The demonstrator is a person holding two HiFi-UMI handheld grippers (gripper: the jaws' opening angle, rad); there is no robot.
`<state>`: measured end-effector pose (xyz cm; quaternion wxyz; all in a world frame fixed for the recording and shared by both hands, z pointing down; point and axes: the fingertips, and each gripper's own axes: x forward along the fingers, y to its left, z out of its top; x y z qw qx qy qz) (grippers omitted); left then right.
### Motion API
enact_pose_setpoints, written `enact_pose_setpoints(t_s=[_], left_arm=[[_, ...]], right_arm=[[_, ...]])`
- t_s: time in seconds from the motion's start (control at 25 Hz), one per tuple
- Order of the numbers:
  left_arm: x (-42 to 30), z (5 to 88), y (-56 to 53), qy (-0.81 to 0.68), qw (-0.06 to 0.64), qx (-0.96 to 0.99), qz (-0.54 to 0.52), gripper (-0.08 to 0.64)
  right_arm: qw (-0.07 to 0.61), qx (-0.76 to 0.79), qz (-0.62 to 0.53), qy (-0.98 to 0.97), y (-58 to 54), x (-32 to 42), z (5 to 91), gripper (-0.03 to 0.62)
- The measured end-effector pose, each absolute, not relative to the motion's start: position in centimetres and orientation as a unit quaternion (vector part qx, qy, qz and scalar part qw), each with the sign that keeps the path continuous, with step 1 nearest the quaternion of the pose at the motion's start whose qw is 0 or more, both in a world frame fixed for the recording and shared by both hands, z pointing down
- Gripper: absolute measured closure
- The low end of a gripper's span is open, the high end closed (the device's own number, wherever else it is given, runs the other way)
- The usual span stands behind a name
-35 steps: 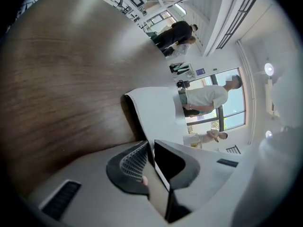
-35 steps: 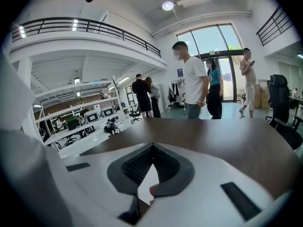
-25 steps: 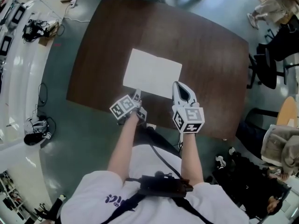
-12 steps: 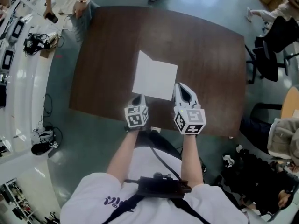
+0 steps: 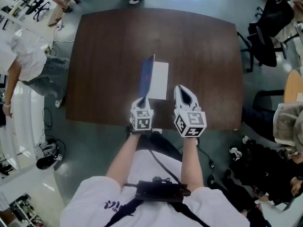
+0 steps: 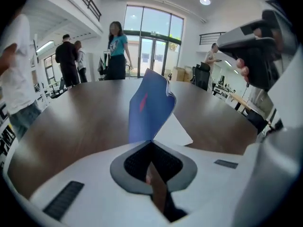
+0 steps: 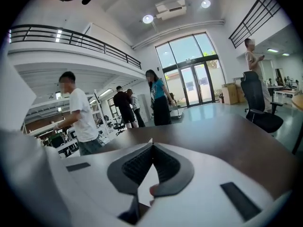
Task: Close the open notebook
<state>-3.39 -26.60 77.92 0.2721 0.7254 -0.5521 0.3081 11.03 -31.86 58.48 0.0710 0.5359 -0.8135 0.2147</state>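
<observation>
The notebook lies on the dark brown table (image 5: 203, 46), near its front edge. Its blue left cover (image 5: 147, 75) stands almost upright, and the white page (image 5: 160, 81) beside it lies flat. My left gripper (image 5: 142, 99) is shut on the near lower edge of that cover. In the left gripper view the blue cover (image 6: 149, 109) rises straight out of the jaw tips of the left gripper (image 6: 151, 142), with the white page (image 6: 175, 132) behind it. My right gripper (image 5: 180, 87) hovers just right of the page, jaws together, and nothing shows as held. The right gripper (image 7: 151, 143) faces along the table.
Several people stand beyond the table's far end (image 6: 116, 44) and at its left (image 5: 26, 63). Black office chairs (image 5: 262, 34) and bags on the floor (image 5: 265, 169) are on the right. The table's front edge (image 5: 156, 125) is close to my hands.
The left half of the notebook has swung from flat to nearly upright. My left gripper went rightward with it and rolled. The right gripper shifted slightly and the head view moved.
</observation>
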Motion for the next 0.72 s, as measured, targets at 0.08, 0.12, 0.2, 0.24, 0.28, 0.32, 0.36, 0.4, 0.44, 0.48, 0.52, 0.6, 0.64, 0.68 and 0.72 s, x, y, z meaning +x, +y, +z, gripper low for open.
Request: enact_pose_setpoints(t_s=[0.08,0.12,0.2,0.24,0.28,0.32,0.36,0.4,0.44,0.48,0.52,0.6,0.64,0.68,0.72], left_arm=[[-2.6,78.9,-26.5,-0.537,0.269,0.724,0.341,0.546],[-2.4,79.4,-26.5,-0.529,0.266,0.72,0.362,0.548],[-2.0,80.4,-26.5,-0.514,0.257,0.712,0.403,0.546],[-1.9,80.8,-26.5,-0.508,0.252,0.709,0.419,0.546],[-1.7,81.2,-26.5,-0.502,0.248,0.706,0.434,0.546],[-1.7,81.5,-26.4,-0.496,0.241,0.704,0.446,0.546],[-1.6,81.6,-26.5,-0.492,0.234,0.703,0.458,0.546],[-1.5,81.6,-26.6,-0.488,0.226,0.702,0.467,0.546],[-1.4,81.6,-26.6,-0.484,0.22,0.701,0.475,0.546],[-1.4,81.6,-26.7,-0.481,0.217,0.7,0.481,0.546],[-1.4,81.6,-26.7,-0.478,0.215,0.699,0.486,0.546],[-1.5,81.8,-26.8,-0.469,0.214,0.697,0.498,0.546],[-1.4,81.9,-26.8,-0.462,0.21,0.696,0.507,0.546],[-1.3,82.0,-26.8,-0.454,0.204,0.695,0.519,0.546],[-1.1,82.0,-26.8,-0.443,0.196,0.694,0.533,0.546]], right_arm=[[0.071,0.543,0.217,-0.808,-31.6,11.7,58.7,0.591],[0.071,0.545,0.217,-0.806,-31.5,11.9,58.7,0.591],[0.069,0.55,0.218,-0.803,-31.3,12.3,58.7,0.591],[0.069,0.551,0.219,-0.802,-31.2,12.4,58.8,0.591],[0.068,0.552,0.219,-0.801,-31.1,12.6,58.8,0.591],[0.068,0.553,0.22,-0.801,-30.9,12.7,58.8,0.591],[0.068,0.553,0.22,-0.8,-30.8,12.8,58.9,0.591],[0.068,0.554,0.221,-0.8,-30.8,12.9,58.9,0.591],[0.068,0.554,0.221,-0.8,-30.7,13.0,58.9,0.591],[0.067,0.555,0.221,-0.799,-30.7,13.0,58.9,0.591],[0.067,0.555,0.221,-0.799,-30.6,13.0,58.9,0.591],[0.066,0.555,0.221,-0.799,-30.5,13.0,59.0,0.591],[0.065,0.555,0.221,-0.8,-30.4,13.0,59.0,0.591],[0.064,0.554,0.221,-0.8,-30.4,13.1,59.1,0.591],[0.063,0.554,0.221,-0.8,-30.4,13.2,59.1,0.591]])
